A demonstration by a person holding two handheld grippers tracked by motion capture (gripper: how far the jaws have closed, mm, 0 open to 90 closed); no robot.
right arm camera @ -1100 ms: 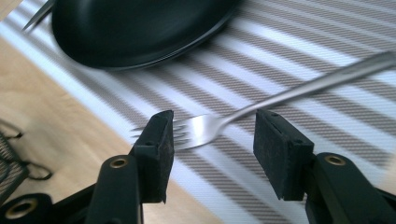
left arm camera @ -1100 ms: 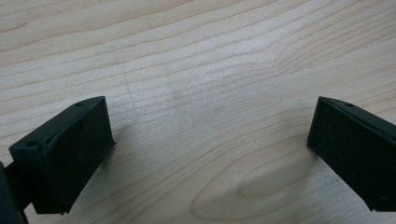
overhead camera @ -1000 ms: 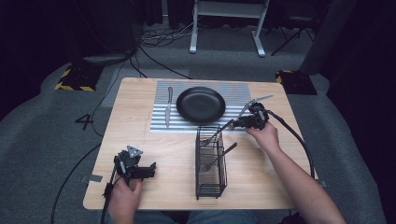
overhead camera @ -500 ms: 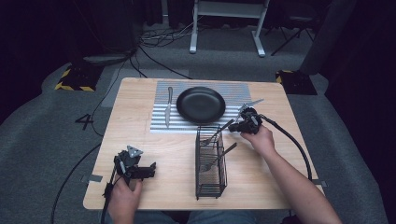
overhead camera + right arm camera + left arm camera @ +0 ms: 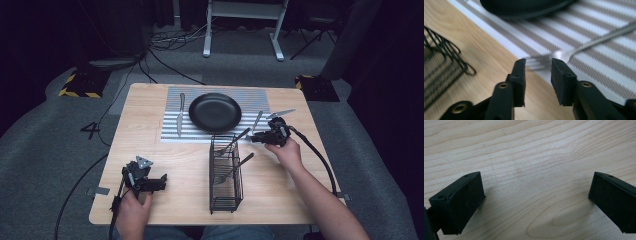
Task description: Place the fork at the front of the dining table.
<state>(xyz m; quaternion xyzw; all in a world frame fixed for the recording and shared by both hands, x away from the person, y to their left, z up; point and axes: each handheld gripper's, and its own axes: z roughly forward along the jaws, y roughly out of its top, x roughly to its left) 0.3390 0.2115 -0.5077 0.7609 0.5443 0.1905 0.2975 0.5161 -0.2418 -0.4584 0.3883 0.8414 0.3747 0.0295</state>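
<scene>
A silver fork (image 5: 256,121) lies on the striped placemat (image 5: 170,135) to the right of the black plate (image 5: 215,112). My right gripper (image 5: 252,139) hovers low at the mat's front edge. In the right gripper view its jaws have just been opening, and now stand a little apart and open (image 5: 537,72). The fork's tines (image 5: 541,61) lie just beyond the tips, untouched by the pads. My left gripper (image 5: 159,182) rests at the front left of the table. Its jaws are wide open (image 5: 536,195) over bare wood.
A knife (image 5: 180,115) lies on the mat left of the plate. A black wire cutlery basket (image 5: 215,200) stands in front of the mat, with utensil handles (image 5: 244,160) sticking out toward my right gripper. The basket's corner (image 5: 439,57) sits left of the right jaws.
The right hand and its gripper have shifted slightly back toward the right front of the table. The left gripper has not moved.
</scene>
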